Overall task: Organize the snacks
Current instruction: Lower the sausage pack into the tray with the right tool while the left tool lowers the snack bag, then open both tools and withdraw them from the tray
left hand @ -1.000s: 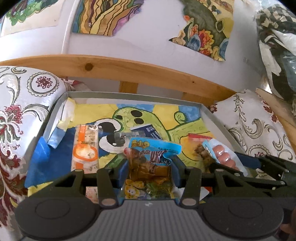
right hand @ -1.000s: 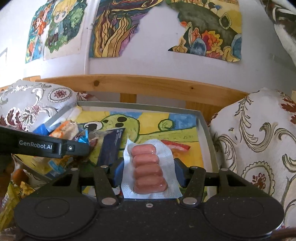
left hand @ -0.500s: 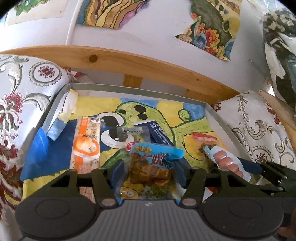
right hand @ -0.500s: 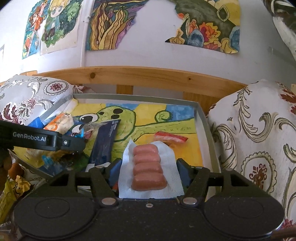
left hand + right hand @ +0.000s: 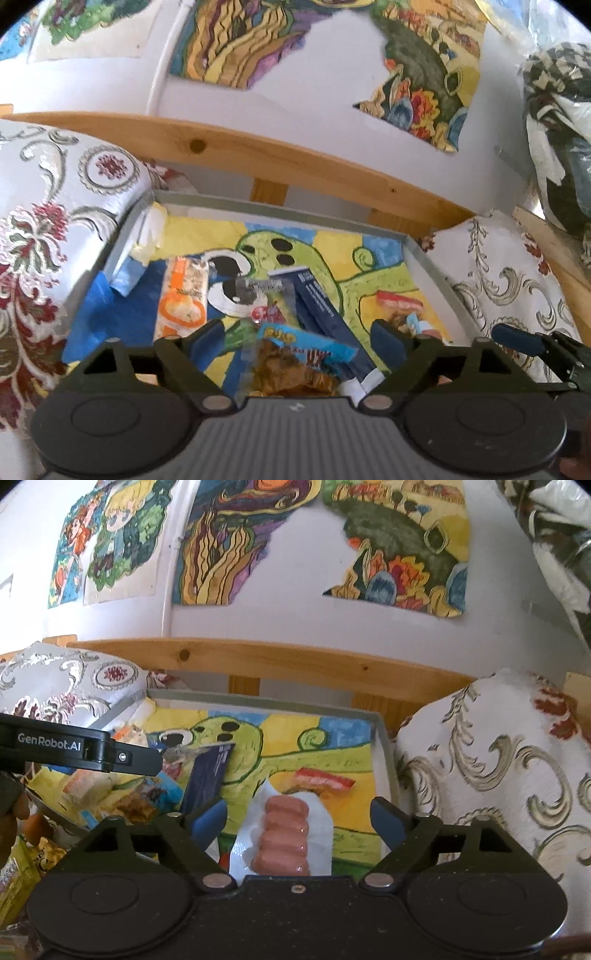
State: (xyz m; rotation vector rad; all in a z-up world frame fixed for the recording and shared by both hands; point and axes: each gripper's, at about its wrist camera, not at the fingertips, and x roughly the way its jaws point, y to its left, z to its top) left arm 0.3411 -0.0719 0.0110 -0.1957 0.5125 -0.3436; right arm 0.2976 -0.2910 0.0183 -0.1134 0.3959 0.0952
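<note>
Both grippers stand with their blue-padded fingers spread wide, gripping nothing. Between the left gripper (image 5: pixel 299 341) fingers lies a crinkly blue snack bag (image 5: pixel 295 362). Between those of the right gripper (image 5: pixel 297 818) lies a clear, glossy pack of plump pink sausages (image 5: pixel 282 840), both in the shallow grey tray (image 5: pixel 384 738) lined with a painted sheet.

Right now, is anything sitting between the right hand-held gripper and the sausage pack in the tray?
Nothing visible does. The sausage pack lies directly between the spread fingers of the right hand-held gripper, on the tray. The dark blue packet sits off to the left, outside the gap.
</note>
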